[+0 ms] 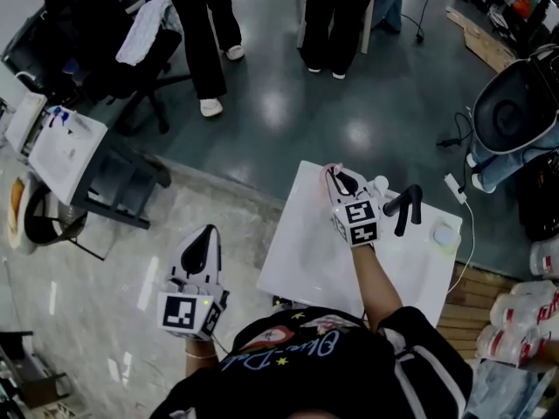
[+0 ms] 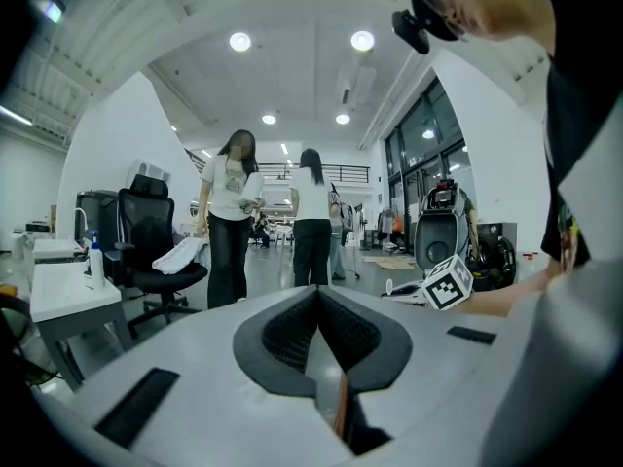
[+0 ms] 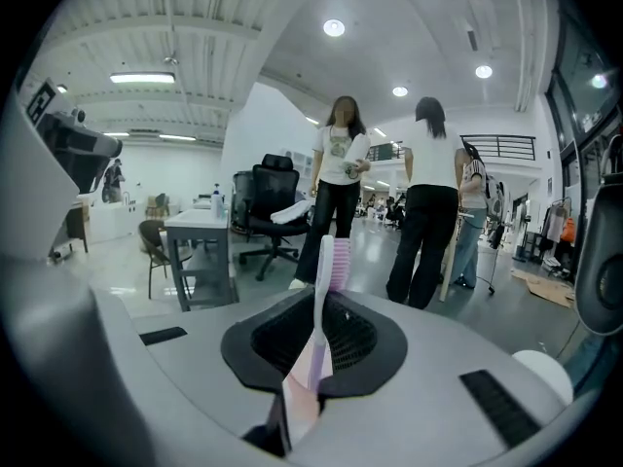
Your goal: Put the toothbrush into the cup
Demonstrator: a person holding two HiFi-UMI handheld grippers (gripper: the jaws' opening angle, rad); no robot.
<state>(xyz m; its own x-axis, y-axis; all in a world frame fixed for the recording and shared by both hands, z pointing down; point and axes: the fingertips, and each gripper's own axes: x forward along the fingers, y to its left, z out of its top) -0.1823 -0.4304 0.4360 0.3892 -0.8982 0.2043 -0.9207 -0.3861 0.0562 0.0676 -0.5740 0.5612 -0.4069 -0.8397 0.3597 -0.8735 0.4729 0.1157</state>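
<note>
My right gripper (image 1: 341, 178) is over the far part of a small white table (image 1: 306, 251), shut on a pink and white toothbrush (image 1: 332, 173). In the right gripper view the toothbrush (image 3: 325, 280) stands upright between the jaws of the right gripper (image 3: 326, 305), bristle head on top. A pale round cup (image 1: 445, 234) sits at the table's right edge, to the right of that gripper. My left gripper (image 1: 208, 234) hangs over the floor left of the table, shut and holding nothing. In its own view the left gripper (image 2: 318, 298) shows its jaws pressed together.
A black curved object (image 1: 406, 206) and a small white knob (image 1: 380, 182) lie on the table between gripper and cup. Two people (image 1: 262, 16) stand beyond the table. An office chair (image 1: 122, 51) and desks (image 1: 65, 151) are at the left, a dark machine (image 1: 515, 112) at the right.
</note>
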